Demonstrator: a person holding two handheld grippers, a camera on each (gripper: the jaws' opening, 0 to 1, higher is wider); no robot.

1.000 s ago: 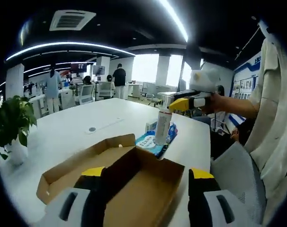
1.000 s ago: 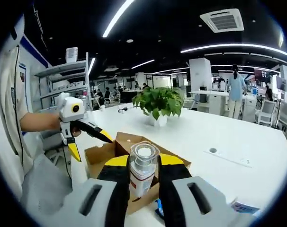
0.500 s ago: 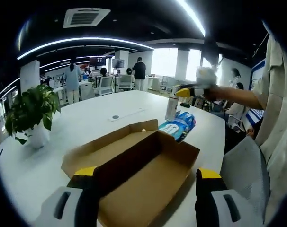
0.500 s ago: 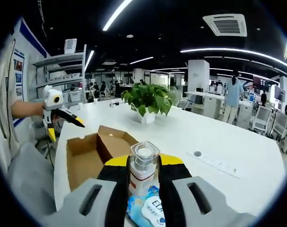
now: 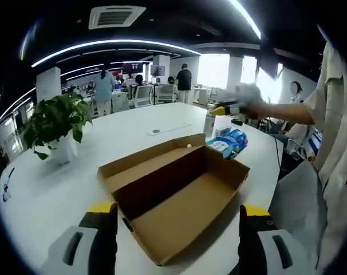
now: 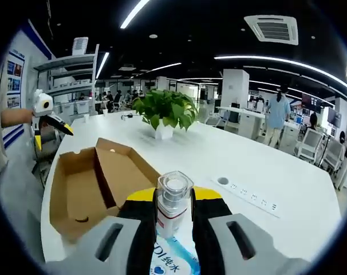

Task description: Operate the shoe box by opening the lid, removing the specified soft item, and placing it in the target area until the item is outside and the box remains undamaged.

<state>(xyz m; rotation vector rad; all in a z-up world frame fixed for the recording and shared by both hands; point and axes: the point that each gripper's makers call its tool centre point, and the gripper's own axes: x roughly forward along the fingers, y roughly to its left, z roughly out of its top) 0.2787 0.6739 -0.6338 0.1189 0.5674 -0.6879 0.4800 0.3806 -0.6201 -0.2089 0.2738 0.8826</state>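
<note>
The brown cardboard shoe box (image 5: 179, 192) lies open on the white table (image 5: 122, 134), its lid folded flat to the side and its inside bare. My left gripper (image 5: 178, 209) is open, its jaws wide apart on the near side of the box. My right gripper (image 6: 173, 196) is shut on a white bottle (image 6: 172, 207) with a clear cap. It holds the bottle just above a soft blue wipes pack (image 6: 162, 259). In the left gripper view the wipes pack (image 5: 231, 141) lies on the table beyond the box, and the right gripper (image 5: 220, 109) holds the bottle (image 5: 209, 124) beside it.
A potted plant (image 5: 56, 123) stands on the table to the left of the box. A recessed power strip (image 6: 247, 195) lies in the table top. A person's sleeve (image 5: 334, 137) is at the right edge. People and desks are far behind.
My right gripper has carried the bottle from above the box out to the wipes pack. My left gripper has drawn back from the box.
</note>
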